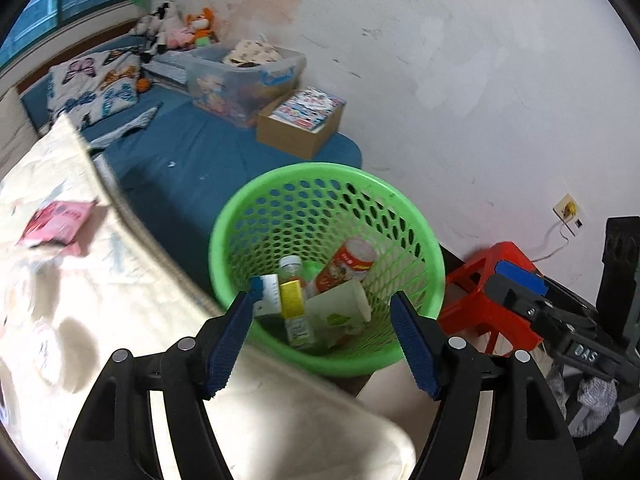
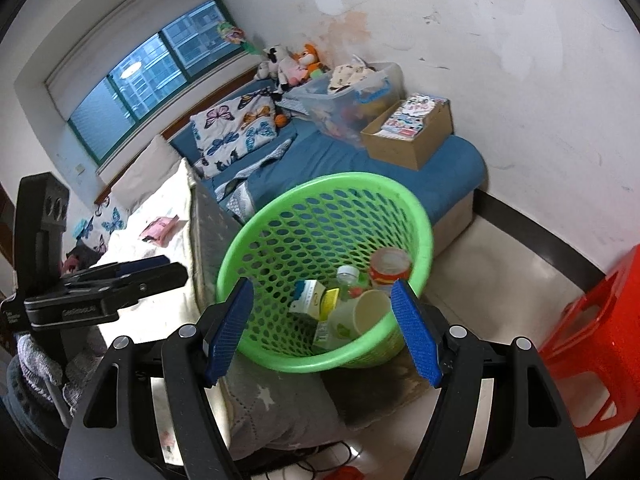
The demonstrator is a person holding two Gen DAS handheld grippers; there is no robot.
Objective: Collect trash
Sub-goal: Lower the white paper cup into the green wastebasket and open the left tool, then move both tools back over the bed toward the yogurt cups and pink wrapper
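Green perforated trash basket (image 1: 326, 240) sitting on the floor right at the foot of the bed, tucked between the cream blanket edge and the red plastic stool (image 1: 486, 292). Already got a small pile inside: a red-and-white snack canister (image 1: 348, 264), a clear bottle with a yellow label (image 1: 294, 300), a paper cup (image 1: 344, 306) on its side, and a little blue-and-white carton (image 1: 266, 294). Still out on the blanket: a pink wrapper (image 1: 56, 226), well apart from the basket.

Left gripper (image 1: 322, 304) hovering just above the near rim, fingers (image 1: 230, 338) spread wide, holding nothing. Right gripper (image 2: 322, 294) same deal over the basket from the other side, fingers (image 2: 416, 334) wide open and empty.

Further back on the blue mattress (image 2: 400, 176): a cardboard box (image 2: 412, 136) of printed stuff, a clear storage bin (image 2: 352, 92), butterfly pillow, stuffed toys by the window.
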